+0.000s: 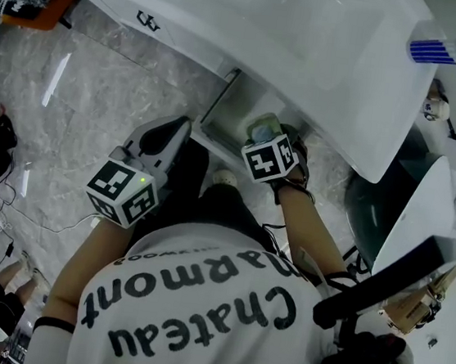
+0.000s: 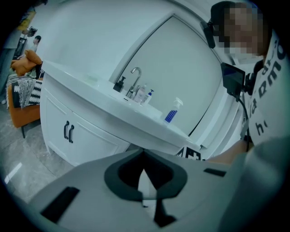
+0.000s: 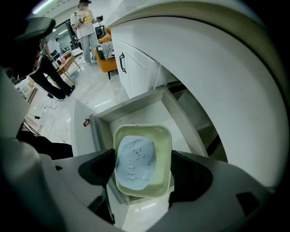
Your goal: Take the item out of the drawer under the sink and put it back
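A pale green soap dish (image 3: 156, 136) holding a blue soap bar (image 3: 134, 158) is gripped at its two sides by my right gripper (image 3: 142, 167). It hangs just above the open white drawer (image 3: 136, 102) under the sink counter. From the head view, the right gripper (image 1: 268, 141) carries the dish (image 1: 263, 127) over the drawer (image 1: 230, 107), below the counter's edge (image 1: 307, 71). My left gripper (image 1: 160, 142) sits left of the drawer, away from it. In its own view the left gripper (image 2: 144, 156) is shut with nothing in it.
Cabinet doors with black handles (image 2: 68, 131) stand left of the drawer. A faucet (image 2: 135, 77) and a blue-striped spray bottle (image 1: 442, 51) stand on the counter. A white fixture (image 1: 418, 213) is at the right. An orange chair (image 2: 22, 90) and floor cables (image 1: 1, 215) lie at the left.
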A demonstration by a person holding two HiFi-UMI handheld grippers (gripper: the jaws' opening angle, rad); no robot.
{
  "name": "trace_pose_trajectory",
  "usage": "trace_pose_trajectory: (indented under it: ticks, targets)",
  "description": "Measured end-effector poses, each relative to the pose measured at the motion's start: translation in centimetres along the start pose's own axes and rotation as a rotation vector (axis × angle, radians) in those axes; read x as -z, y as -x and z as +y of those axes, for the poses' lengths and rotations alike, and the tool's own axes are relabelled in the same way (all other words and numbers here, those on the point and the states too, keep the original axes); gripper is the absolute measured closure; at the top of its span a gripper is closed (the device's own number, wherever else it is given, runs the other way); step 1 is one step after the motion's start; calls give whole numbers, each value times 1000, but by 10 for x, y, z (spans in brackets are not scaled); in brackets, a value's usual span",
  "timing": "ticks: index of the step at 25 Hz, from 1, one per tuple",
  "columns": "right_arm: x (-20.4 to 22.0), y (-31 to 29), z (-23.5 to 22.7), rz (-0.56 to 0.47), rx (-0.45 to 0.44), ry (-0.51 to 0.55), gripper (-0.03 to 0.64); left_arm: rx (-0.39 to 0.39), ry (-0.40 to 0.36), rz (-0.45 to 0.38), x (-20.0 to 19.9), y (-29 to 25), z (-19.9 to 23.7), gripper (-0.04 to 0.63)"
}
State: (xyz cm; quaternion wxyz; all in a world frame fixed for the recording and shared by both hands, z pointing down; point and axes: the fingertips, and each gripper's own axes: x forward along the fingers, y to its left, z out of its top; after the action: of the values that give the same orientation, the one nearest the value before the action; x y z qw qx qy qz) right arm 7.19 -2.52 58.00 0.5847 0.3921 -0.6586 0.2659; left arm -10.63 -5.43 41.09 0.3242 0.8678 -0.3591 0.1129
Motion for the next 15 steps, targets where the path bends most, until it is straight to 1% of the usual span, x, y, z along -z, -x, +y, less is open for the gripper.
trace_pose_trajectory:
  ticks: [9,15]
  targets:
    - [-5,25,6,43,19,-2,222,58,-17,18,-16,1,6,598]
    - [-11,48,11,80,31,1,222,123,-30,34,-33,-8,12,598]
